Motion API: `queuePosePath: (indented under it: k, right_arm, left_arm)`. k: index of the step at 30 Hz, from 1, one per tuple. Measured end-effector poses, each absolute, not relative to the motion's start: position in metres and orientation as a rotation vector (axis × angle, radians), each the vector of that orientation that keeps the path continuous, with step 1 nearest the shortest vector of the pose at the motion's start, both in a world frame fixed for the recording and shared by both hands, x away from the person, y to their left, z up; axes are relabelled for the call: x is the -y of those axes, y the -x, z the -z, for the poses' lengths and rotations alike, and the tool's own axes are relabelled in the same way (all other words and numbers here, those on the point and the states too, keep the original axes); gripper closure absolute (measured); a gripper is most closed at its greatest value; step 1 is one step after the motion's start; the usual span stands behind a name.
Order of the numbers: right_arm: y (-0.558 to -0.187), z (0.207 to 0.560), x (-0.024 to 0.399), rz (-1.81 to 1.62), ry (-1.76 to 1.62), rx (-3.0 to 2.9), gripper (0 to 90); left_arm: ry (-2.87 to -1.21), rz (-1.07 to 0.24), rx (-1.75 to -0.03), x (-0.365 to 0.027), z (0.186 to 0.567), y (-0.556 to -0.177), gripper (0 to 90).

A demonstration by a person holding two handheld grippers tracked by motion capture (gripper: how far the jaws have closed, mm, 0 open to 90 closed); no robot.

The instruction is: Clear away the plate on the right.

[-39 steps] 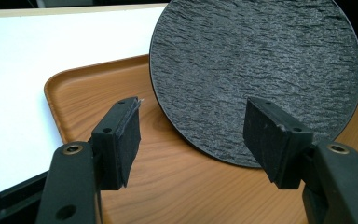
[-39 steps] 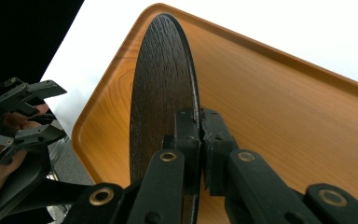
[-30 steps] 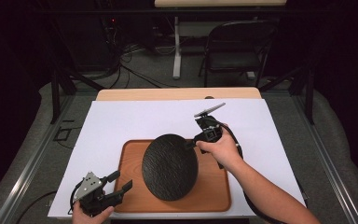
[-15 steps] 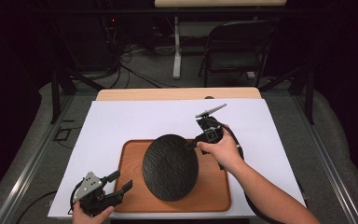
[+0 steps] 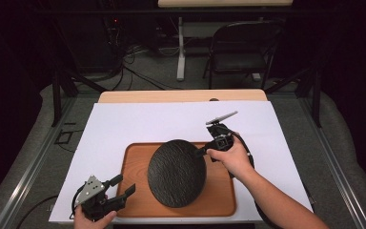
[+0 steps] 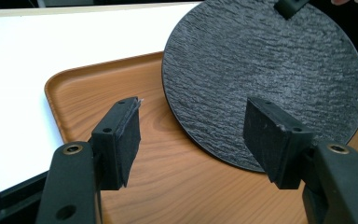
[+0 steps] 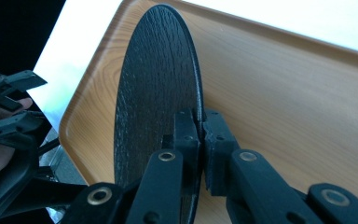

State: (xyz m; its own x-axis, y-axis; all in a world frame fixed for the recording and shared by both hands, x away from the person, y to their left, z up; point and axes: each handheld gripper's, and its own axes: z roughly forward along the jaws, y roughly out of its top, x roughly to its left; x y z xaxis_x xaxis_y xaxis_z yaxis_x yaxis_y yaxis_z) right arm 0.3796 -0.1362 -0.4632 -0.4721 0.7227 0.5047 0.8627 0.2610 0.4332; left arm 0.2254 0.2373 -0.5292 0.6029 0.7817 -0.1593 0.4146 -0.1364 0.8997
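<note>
Room: dark all around, with a folding chair point(image 5: 244, 50) and cables on the floor behind the tabletop.
Tabletop: a white sheet point(image 5: 138, 129) covers most of it, and a strip of light wood shows at the far edge.
Tray: a brown wooden tray point(image 5: 135, 164) with round corners lies on the white sheet, near the person's side.
Plate: a round black plate point(image 5: 176, 172) with a rough, bumpy face is over the tray. It is tipped up on its edge. Its low edge is down at the tray, and its high edge is toward the right gripper. In the left gripper view the plate point(image 6: 265, 79) leans over the tray point(image 6: 186, 186).
Right gripper: the right gripper point(image 5: 201, 152) is at the right side of the plate, held by the person's right hand point(image 5: 231, 157). In the right gripper view its jaws are pinched tight on the rim of the plate point(image 7: 154, 98), one jaw on each face.
Left gripper: the left gripper point(image 5: 122, 186) is at the near left corner of the tray, held by the person's left hand point(image 5: 91, 220). Its jaws are spread wide with nothing between them. They point toward the plate but do not touch it.
Left gripper seen from the right: it point(image 7: 21, 100) shows far off at the left, past the tray edge.
</note>
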Motion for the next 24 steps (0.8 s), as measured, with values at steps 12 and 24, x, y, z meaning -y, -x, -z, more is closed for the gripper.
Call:
queuePosePath:
  k: [12,24]
  right_arm:
    - [-0.376,0.48,0.147,0.982,1.525,2.316,82.7]
    - [-0.374,0.483,0.148,0.977,1.533,2.355,80.5]
  left_arm:
    - [-1.763,-0.427,-0.982,-0.237,0.529,-0.226,36.5]
    - [-1.762,-0.427,-0.983,-0.237,0.529,-0.226,36.5]
